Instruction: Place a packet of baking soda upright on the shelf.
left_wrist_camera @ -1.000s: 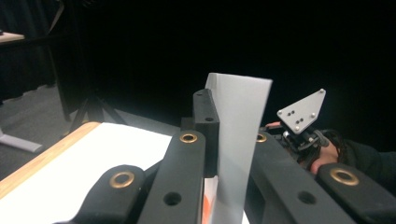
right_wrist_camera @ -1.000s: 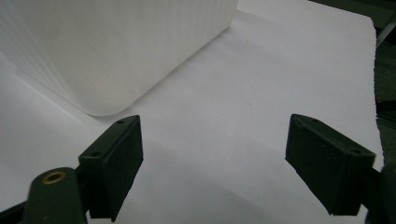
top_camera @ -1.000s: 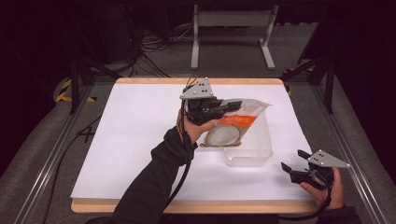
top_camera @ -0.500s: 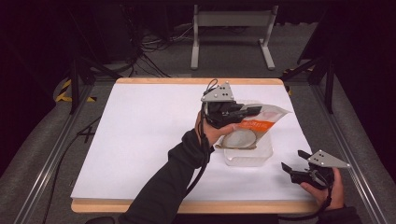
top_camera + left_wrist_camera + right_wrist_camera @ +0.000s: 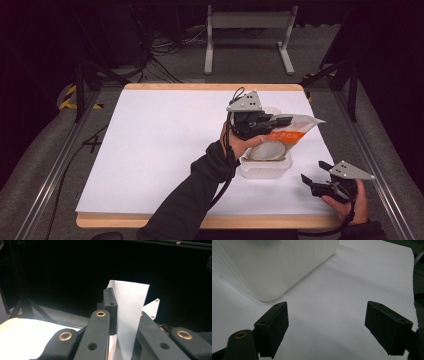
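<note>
In the high view my left gripper [image 5: 281, 121] is shut on the top edge of a plastic pouch [image 5: 292, 131] with an orange label and a round pale thing inside. The pouch hangs tilted over a translucent plastic container [image 5: 265, 169] on the white table; its lower end reaches the container's opening. The left gripper view has the jaws of my left gripper [image 5: 120, 305] clamped on a white flap of the pouch [image 5: 130, 312]. My right gripper [image 5: 314, 172] rests open near the table's front right, just right of the container. Its jaws [image 5: 327, 317] have nothing between them, and the container's corner [image 5: 274, 267] lies ahead.
The white table sheet [image 5: 165, 145] stretches wide to the left of the container. A wooden edge [image 5: 210, 87] runs along the far side, with metal rails on both sides. A stand and cables lie on the floor beyond.
My left gripper has carried the pouch rightward and slightly down, from beside the container to over it. The right gripper has stayed where it was.
</note>
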{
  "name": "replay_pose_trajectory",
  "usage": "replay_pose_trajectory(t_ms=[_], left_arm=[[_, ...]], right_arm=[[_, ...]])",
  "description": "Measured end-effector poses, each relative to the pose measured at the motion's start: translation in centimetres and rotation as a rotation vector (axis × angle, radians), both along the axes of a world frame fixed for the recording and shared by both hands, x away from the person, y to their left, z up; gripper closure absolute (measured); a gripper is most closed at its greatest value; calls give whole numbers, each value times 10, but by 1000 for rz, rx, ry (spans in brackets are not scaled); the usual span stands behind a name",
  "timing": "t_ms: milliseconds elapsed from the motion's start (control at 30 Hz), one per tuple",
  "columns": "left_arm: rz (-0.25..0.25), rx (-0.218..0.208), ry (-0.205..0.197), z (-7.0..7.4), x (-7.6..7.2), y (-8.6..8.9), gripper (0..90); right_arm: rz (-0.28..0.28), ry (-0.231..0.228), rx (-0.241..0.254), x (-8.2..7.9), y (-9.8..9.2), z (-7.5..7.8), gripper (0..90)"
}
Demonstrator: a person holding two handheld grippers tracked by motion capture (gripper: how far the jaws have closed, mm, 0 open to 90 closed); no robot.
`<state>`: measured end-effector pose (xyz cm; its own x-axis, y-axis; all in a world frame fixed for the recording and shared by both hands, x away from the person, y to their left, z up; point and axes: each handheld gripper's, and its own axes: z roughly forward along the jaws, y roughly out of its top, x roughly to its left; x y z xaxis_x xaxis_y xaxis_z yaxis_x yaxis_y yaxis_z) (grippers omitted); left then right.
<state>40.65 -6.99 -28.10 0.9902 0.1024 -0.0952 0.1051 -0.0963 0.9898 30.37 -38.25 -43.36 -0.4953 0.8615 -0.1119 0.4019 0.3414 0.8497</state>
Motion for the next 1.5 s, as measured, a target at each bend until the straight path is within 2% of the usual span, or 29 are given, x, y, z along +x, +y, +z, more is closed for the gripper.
replay_pose_trajectory(t_ms=[167,267,367,500,667,700,733,800,900,967,1033,1100,1233,1367,1400,1433,1467,1500], left_arm=[[-5,-10,-1,0,-2,0,899],[-10,7,0,-2,-2,-3,898],[-11,15,14,-10,-2,-6,898],[-21,5,57,-27,2,-8,898],[-21,18,96,-48,4,-6,898],[-28,10,104,-52,5,-4,898],[-44,-21,115,-55,5,0,897],[-47,-22,107,-54,3,3,897],[-53,11,68,-53,-2,6,897],[-46,19,62,-53,-3,8,897],[-34,14,73,-52,-1,10,897],[-29,18,68,-50,0,9,898],[-45,38,36,-38,0,-6,897],[-56,-12,51,-34,5,-19,898],[-56,-12,51,-34,5,-19,898],[-47,-43,50,-35,7,-21,898],[-47,-43,50,-35,7,-21,898],[-57,-69,61,-37,9,-20,898]], right_arm=[[1,0,-1,0,0,0,198],[0,6,0,0,1,0,198],[3,4,-5,0,1,0,198],[2,3,-2,0,1,0,198],[0,3,-1,0,1,0,198],[0,2,-1,0,1,0,198],[1,2,-1,0,1,0,198],[1,3,-2,0,1,0,198],[3,3,-2,0,2,0,198],[2,2,-3,0,2,0,198],[1,1,-3,0,2,0,198],[0,0,-2,0,2,1,198],[2,-1,-4,0,2,1,198],[4,2,-4,0,2,0,198],[4,2,-4,0,2,0,198],[6,2,-2,0,1,0,198],[6,2,-2,0,1,0,198],[5,1,-1,-1,1,0,198]])
